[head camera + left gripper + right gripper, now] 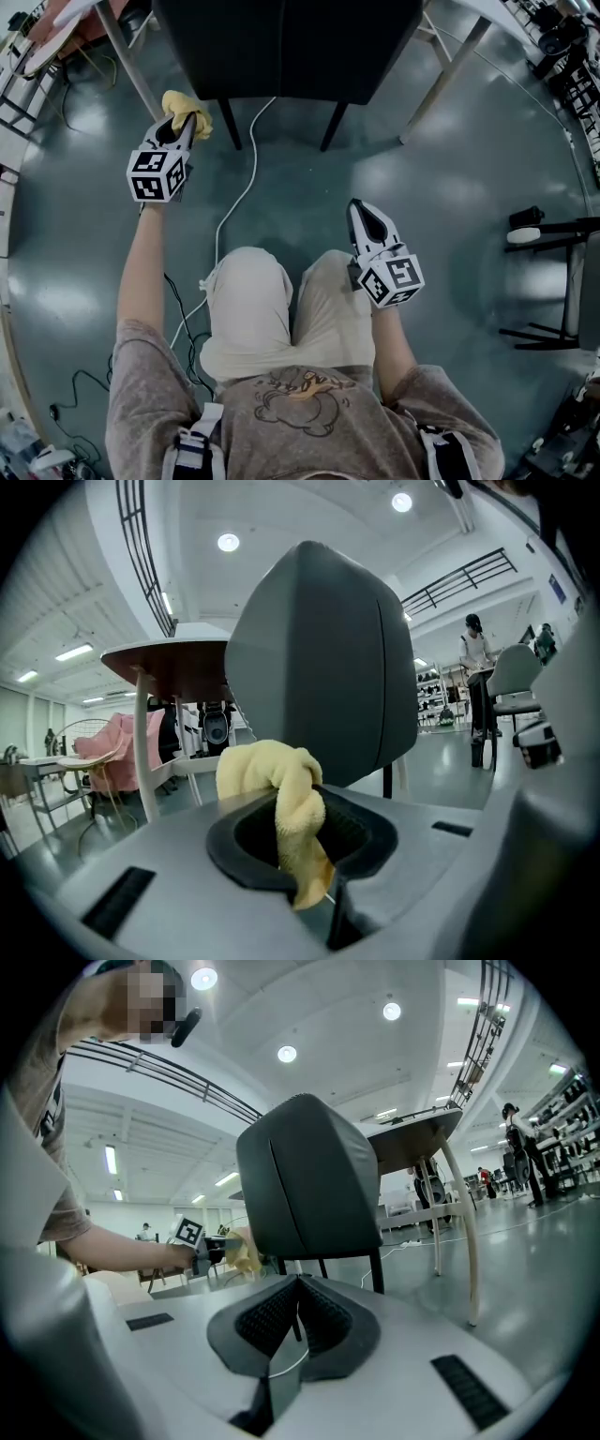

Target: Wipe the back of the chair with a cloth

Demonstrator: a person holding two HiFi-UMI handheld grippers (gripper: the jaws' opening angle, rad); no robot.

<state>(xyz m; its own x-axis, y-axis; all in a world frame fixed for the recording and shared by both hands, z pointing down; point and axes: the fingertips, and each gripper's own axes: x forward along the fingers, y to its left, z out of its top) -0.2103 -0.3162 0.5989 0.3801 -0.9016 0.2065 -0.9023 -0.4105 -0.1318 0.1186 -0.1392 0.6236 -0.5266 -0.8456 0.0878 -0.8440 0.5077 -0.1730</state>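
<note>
A dark chair (286, 47) stands ahead with its back toward me; its grey backrest (319, 667) looms in the left gripper view and the backrest (305, 1180) also shows in the right gripper view. My left gripper (185, 124) is shut on a yellow cloth (186, 110), just left of the chair's near legs. The cloth (281, 803) bunches between its jaws, a little short of the backrest. My right gripper (364, 220) hangs lower over my knee, shut with nothing in it, and my right gripper (297, 1321) points at the chair.
A round table's pale legs (445, 75) flank the chair, with another leg (127, 56) at the left. A white cable (239, 187) snakes across the floor under the chair. A black stand (553, 281) is at the right. A person (476, 682) stands far off.
</note>
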